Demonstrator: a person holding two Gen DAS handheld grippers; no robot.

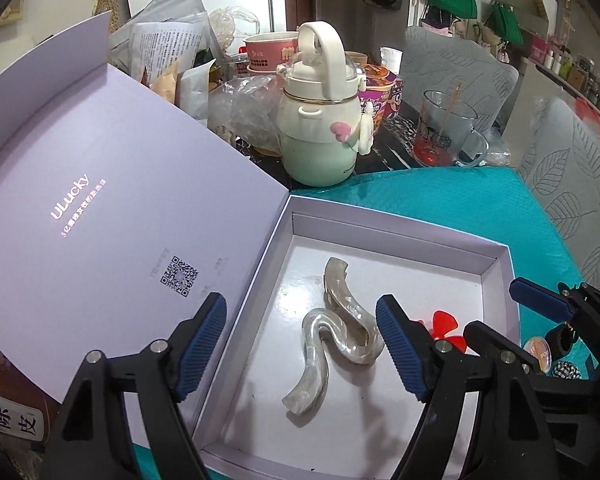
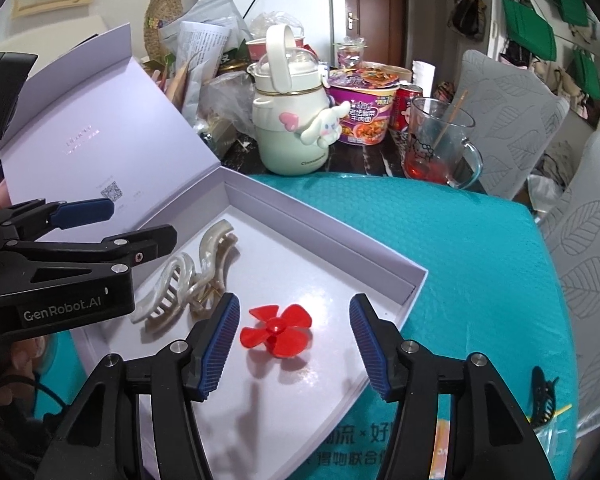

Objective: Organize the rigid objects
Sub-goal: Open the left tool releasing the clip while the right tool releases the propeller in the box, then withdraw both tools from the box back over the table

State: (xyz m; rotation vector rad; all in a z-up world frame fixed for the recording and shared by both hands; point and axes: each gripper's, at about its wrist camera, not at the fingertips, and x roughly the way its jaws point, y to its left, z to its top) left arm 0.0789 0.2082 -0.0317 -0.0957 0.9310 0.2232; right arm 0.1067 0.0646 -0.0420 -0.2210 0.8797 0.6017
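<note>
box [image 2: 403,280] open on worktop | pearl clip [image 1: 339,332] + red propeller [image 2: 276,330] inside | left claw [image 1: 301,348], right claw [image 2: 294,346]: both open, empty | next: black clip [image 2: 543,396], worktop's right edge; pinch spine.

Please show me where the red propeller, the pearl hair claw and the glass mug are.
red propeller [image 2: 276,330]: right wrist view, hub.
pearl hair claw [image 1: 341,322]: left wrist view, curved body.
glass mug [image 2: 435,140]: right wrist view, front wall.

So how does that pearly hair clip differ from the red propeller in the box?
The pearly hair clip is whitish, long and wavy with teeth; the red propeller is bright red, rounder and four-bladed. The clip looks clearly larger than the propeller. Both lie loose inside the open white box, held by neither gripper.
</note>
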